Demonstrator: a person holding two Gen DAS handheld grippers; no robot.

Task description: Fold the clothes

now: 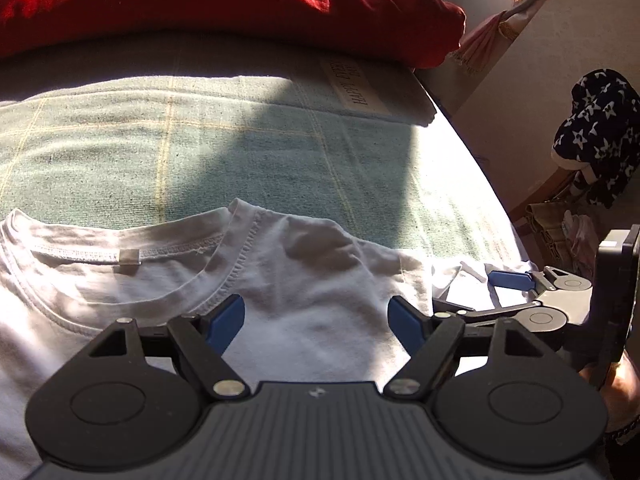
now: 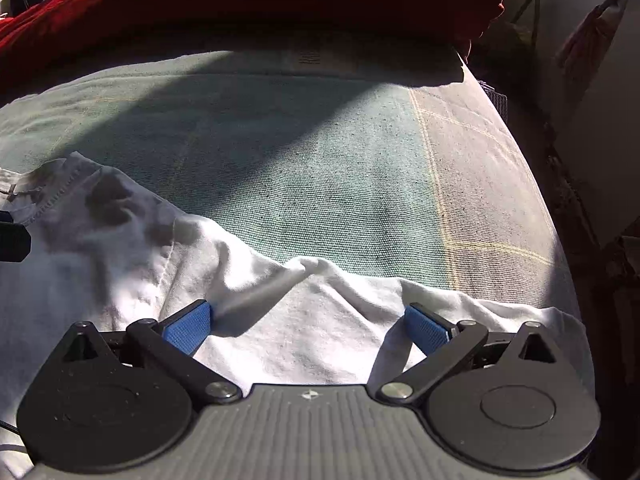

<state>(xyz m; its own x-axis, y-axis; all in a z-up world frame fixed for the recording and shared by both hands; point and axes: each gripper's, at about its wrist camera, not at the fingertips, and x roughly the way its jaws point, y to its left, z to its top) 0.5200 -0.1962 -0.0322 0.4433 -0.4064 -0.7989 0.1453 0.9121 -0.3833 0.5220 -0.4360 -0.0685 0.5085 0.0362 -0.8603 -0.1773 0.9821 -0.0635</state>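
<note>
One white T-shirt [image 1: 304,280] lies spread flat on a bed, its round neckline and small neck tag facing up, one short sleeve [image 2: 304,312] reaching toward the bed's right edge. The bed is covered by a pale green blanket [image 1: 160,160] with thin yellow check lines, part in bright sun and part in shadow. Two handheld grippers with black arms and blue pads hover over the shirt. The left gripper [image 1: 316,322] hangs above the shoulder beside the neckline, its tongs spread wide with nothing between them. The right gripper [image 2: 308,326] sits over the sleeve, tongs also spread apart; both blue pads lie right at the rumpled cloth, and whether they touch it cannot be told. At the far side of the bed lies one large red cushion [image 1: 220,4], and in front of it one folded grey cloth [image 1: 372,88] printed with lettering. No containers are visible. Beyond the bed's right edge is a beige floor [image 1: 580,24], where a dark fabric with white stars [image 1: 596,128] is draped over something.
</note>
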